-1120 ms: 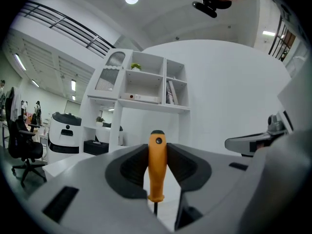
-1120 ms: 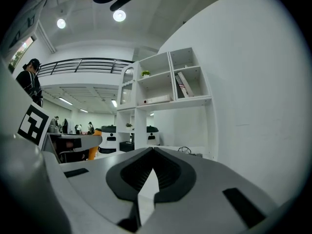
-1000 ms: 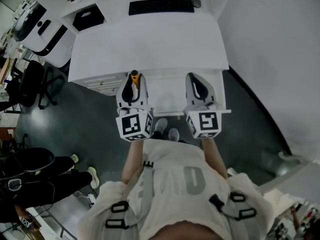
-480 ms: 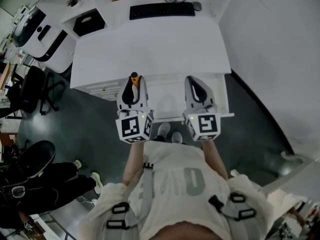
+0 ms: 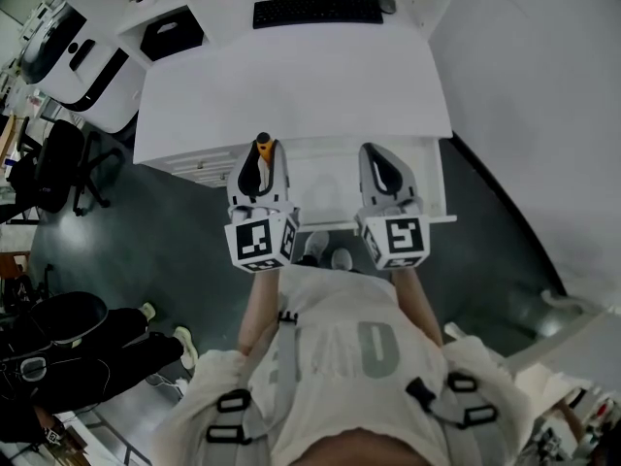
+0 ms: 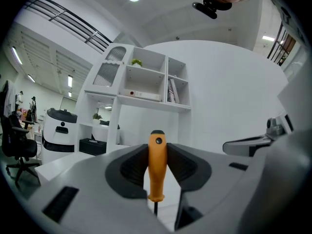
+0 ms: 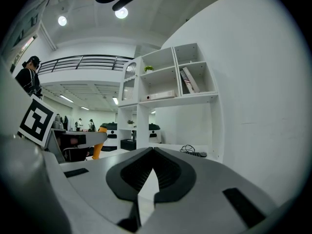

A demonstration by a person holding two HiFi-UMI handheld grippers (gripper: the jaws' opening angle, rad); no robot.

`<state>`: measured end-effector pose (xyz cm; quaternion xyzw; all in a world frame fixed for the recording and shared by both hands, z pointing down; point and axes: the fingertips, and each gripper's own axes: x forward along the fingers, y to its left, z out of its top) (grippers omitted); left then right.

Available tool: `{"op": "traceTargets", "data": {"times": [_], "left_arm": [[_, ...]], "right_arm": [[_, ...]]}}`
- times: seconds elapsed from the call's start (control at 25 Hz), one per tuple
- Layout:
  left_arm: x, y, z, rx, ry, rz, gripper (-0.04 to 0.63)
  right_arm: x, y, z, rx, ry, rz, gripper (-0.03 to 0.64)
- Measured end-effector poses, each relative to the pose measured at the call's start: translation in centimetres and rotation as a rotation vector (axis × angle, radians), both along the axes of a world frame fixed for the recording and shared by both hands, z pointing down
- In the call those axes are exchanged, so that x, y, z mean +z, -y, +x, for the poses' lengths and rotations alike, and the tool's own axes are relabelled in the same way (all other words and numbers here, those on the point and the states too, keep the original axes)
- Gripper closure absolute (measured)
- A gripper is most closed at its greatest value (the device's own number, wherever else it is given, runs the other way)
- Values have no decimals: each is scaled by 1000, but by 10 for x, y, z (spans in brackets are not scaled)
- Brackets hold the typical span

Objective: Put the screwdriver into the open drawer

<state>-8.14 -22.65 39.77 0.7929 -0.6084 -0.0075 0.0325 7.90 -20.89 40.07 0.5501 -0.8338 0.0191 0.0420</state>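
Screwdriver (image 6: 156, 162) stands upright, its orange handle clamped in the jaws of the left gripper (image 5: 262, 158), by the open drawer (image 5: 325, 187). Jaws of the right gripper (image 5: 376, 158) are together.

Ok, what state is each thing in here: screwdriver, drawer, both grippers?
screwdriver: upright, orange handle up, clamped, not yet in the drawer
drawer: open, under the desk's front edge
left gripper: shut on the screwdriver handle
right gripper: shut, nothing between its jaws
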Motion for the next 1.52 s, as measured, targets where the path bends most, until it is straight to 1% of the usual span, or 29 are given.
{"op": "traceTargets", "data": {"times": [0.16,0.4,0.56,0.68,0.8,1.0,1.16,1.24,1.36,1.52], "left_arm": [[3,7,4,22,19,-15,475],[9,22,15,79,64,-47,476],[18,36,23,126,84,-95,476],[33,43,33,171,101,-159,476],[50,50,43,206,106,-236,476],[84,54,55,272,79,-397,476],[110,58,60,313,60,-503,476],[122,62,61,334,73,-548,476],[141,65,62,360,115,-602,476],[168,58,74,406,139,-668,476]], "right_arm": [[0,3,-1,8,0,-7,611],[5,5,9,49,4,-32,611],[10,7,19,90,10,-52,611],[15,6,31,115,-13,-31,611],[17,2,37,131,-13,-51,611],[25,-5,48,158,-33,-67,611],[31,-5,51,179,-28,-89,611],[33,-2,51,190,-26,-103,611],[38,1,50,201,-33,-128,611],[45,-7,57,217,-51,-152,611]]}}
